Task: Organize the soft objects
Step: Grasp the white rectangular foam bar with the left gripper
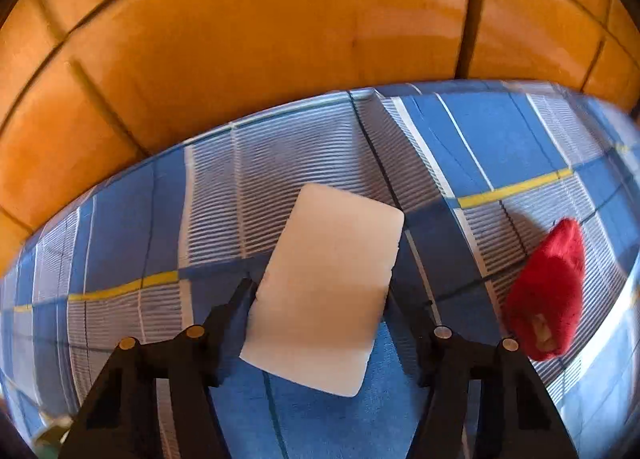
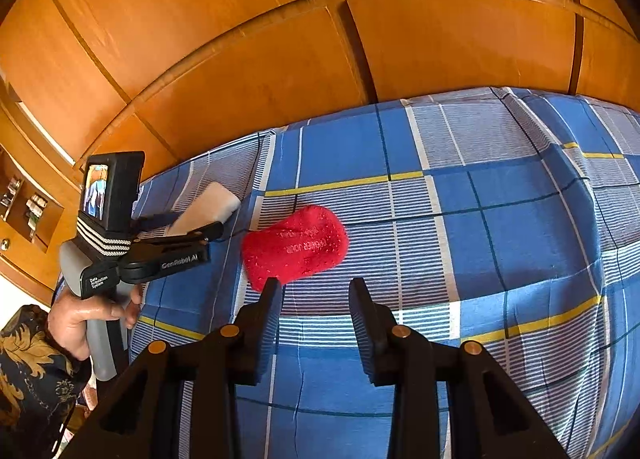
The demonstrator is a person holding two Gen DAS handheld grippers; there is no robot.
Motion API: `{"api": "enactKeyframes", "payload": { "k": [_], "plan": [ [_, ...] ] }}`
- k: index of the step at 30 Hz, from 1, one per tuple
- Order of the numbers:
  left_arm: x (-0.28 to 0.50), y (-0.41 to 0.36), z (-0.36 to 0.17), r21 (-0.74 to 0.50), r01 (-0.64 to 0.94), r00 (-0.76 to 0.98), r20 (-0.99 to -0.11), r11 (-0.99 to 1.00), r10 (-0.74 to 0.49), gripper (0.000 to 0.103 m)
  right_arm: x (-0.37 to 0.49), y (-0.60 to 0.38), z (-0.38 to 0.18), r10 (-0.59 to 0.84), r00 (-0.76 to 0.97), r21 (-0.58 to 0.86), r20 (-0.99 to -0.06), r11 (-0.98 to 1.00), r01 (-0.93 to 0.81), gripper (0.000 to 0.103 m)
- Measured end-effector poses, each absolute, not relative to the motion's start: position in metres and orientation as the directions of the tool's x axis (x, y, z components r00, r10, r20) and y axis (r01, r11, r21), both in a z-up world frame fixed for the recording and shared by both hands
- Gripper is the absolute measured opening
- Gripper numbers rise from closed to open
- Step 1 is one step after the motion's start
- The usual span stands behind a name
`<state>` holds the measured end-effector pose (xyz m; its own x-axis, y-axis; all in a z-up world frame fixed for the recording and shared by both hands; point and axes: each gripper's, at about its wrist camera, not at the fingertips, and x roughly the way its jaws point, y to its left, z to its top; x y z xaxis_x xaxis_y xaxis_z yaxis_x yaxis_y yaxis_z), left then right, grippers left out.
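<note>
A wooden wardrobe (image 2: pixel 248 59) with panelled doors fills the background behind the bed (image 2: pixel 500 219), which is covered in a blue, white and yellow checked sheet. At the far left a small wooden shelf niche (image 2: pixel 24 203) holds a few small bottles, too small to identify. On the sheet lies a white foam block (image 1: pixel 324 291), flat, with the left hand-held gripper (image 1: pixel 320 295) around it: both fingers sit against its long sides, gripping it. A red fuzzy slipper sock (image 2: pixel 296 247) lies near the block, apart from it. The right hand-held gripper (image 2: pixel 314 291) hovers just short of the sock, its fingers parted and empty. A hand (image 2: pixel 80 319) holds the left tool's handle.
</note>
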<state>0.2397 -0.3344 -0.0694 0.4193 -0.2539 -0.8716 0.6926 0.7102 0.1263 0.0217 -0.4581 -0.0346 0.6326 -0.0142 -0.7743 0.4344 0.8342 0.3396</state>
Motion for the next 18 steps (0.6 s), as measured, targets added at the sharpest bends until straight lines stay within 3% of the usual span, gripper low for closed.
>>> {"api": "enactKeyframes", "payload": {
  "k": [10,18],
  "plan": [
    [0.165,-0.292,-0.024,0.065,0.623,0.453,-0.843,0.780,-0.291,0.062,0.018,-0.461,-0.033,-0.055,0.637,0.319,-0.769,0.830,0.457,0.034],
    [0.051,-0.261,-0.035,0.015,0.647,0.457,-0.808,0.762,-0.372,0.062,0.015,-0.470,-0.039,-0.034,0.637,0.358,-0.770,0.803,0.476,0.034]
  ]
}}
